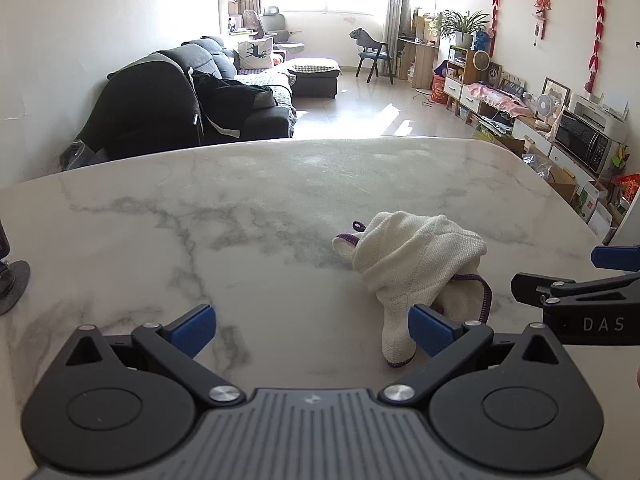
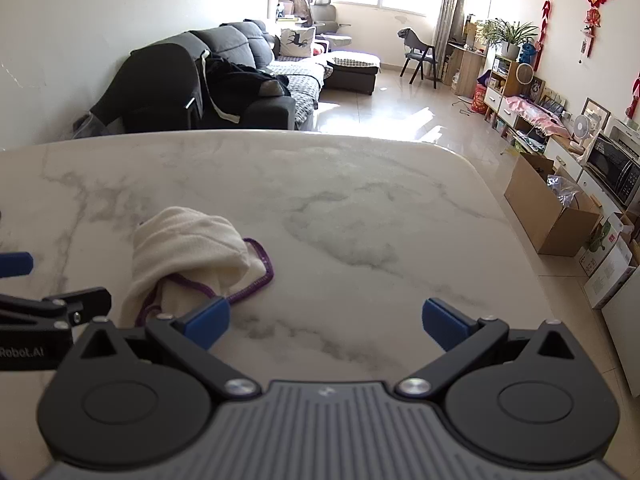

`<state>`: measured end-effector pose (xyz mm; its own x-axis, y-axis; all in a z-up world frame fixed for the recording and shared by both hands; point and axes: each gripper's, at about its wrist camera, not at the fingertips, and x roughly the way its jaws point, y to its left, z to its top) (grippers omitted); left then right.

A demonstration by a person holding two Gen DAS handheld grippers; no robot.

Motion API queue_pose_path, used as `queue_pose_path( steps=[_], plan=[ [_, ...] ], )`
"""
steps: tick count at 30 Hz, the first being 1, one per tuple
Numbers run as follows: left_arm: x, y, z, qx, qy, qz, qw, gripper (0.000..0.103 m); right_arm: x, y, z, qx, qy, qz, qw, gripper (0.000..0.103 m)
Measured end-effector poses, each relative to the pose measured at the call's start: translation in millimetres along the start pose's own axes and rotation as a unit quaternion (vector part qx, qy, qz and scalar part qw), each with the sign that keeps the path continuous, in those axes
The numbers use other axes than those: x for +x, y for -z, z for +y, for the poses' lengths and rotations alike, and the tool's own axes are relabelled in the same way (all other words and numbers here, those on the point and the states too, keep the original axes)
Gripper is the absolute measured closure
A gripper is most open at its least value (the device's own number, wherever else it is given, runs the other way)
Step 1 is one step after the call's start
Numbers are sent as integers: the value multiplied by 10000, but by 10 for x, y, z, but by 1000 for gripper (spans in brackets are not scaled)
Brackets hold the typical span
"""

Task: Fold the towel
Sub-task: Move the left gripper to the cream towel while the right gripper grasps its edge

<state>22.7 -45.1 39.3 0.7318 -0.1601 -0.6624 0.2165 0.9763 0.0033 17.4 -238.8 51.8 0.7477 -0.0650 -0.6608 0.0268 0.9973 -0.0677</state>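
Note:
A cream towel (image 1: 416, 268) with purple edging lies crumpled in a heap on the white marble table (image 1: 240, 208). In the left wrist view my left gripper (image 1: 312, 330) is open just above the table; its right blue pad sits in front of the towel's near end. The right gripper's fingers (image 1: 576, 280) show at the right edge there. In the right wrist view the towel (image 2: 188, 252) lies ahead to the left, and my right gripper (image 2: 326, 322) is open with bare marble between its pads. Its left pad overlaps the purple hem.
The table's far edge (image 2: 280, 133) is rounded, with floor beyond. A dark sofa (image 1: 192, 96) stands past the table on the left. Cardboard boxes (image 2: 548, 208) and shelving line the right wall. A dark round base (image 1: 12, 284) sits at the table's left edge.

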Motion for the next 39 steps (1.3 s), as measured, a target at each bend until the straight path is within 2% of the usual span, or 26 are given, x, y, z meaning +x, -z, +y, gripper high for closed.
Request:
queue_pose_path(
  steps=[6, 15, 25, 30, 37, 39],
  plan=[
    [34, -22, -11, 12, 159, 74, 9998, 3, 28, -82, 40, -108, -146, -73, 9998, 2],
    [79, -6, 49, 6, 64, 150, 9999, 3, 215, -153, 36, -8, -558, 166, 9983, 21],
    [164, -11, 39, -20, 238, 276, 9993, 7, 317, -211, 81, 15, -839, 253, 9962, 28],
    [228, -6, 29, -64, 383, 380, 9985, 18, 347, -227, 90, 26, -1026, 289, 9943, 32],
    [294, -14, 45, -197, 570, 493, 9970, 25, 380, -247, 89, 139, -1482, 326, 9883, 52],
    [301, -12, 46, -191, 589, 505, 9968, 26, 381, -248, 97, 164, -1617, 335, 9861, 67]
  ],
)
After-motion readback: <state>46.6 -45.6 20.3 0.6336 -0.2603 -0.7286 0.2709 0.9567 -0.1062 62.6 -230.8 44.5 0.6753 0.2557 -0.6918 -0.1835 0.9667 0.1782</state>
